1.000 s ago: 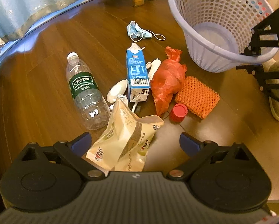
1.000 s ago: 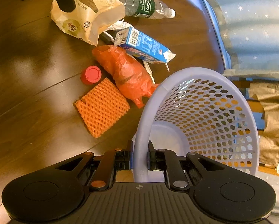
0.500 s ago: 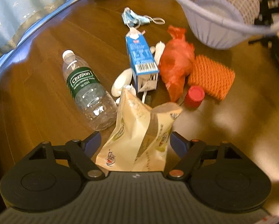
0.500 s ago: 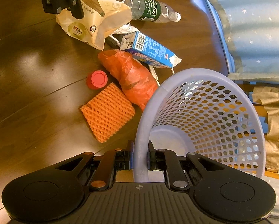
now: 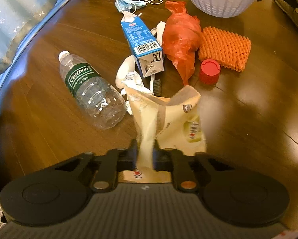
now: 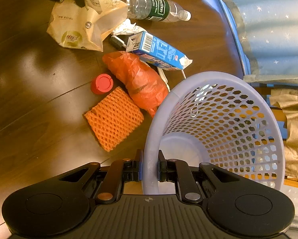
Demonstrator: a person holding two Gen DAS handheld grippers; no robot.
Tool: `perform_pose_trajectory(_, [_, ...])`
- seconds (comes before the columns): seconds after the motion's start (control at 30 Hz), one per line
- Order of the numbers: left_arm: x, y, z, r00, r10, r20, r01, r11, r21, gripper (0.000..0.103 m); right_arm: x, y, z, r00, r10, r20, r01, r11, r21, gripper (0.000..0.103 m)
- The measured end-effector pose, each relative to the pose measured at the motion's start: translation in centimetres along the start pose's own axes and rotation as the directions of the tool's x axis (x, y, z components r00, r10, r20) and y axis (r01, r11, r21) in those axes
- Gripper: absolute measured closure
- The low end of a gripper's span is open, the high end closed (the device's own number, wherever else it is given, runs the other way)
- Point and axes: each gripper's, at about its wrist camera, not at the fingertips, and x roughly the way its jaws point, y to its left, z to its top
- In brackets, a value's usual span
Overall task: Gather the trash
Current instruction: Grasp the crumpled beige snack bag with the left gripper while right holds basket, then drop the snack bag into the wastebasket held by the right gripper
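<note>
Left gripper [image 5: 145,151] jaws had just been closing and pinched the beige snack bag [image 5: 165,119] on the floor beside the water bottle [image 5: 91,91]. Right gripper [image 6: 150,167] jaws clamped the basket [image 6: 218,131] rim.

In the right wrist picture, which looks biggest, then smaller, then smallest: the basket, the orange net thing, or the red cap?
1. Basket, though nearest the camera, so it looks extra big.
2. Orange net.
3. Red cap.

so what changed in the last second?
Left gripper came down over the paper bag; its jaws have just been closing and now pinch the bag's edge. Right gripper stays clamped on the basket rim. Other trash hasn't moved.
</note>
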Motion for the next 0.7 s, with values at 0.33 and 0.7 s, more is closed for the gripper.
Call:
perform_pose_trajectory(0.33, [-2.7,1.0,1.4,1.0,0.014,0.007,-0.014,1.0,-0.01,0.103,0.1,0.0,0.0,1.0,0.005,0.007,-0.005,1.0,0.007,0.093])
perform_pose_trajectory(0.7, [-8.7,3.5,5.5,0.994,0.033,0.108,-0.032,0.999,-0.009,0.103,0.0,0.1,-0.3,1.0,0.011,0.012,-0.011,1.0,0.018,0.093])
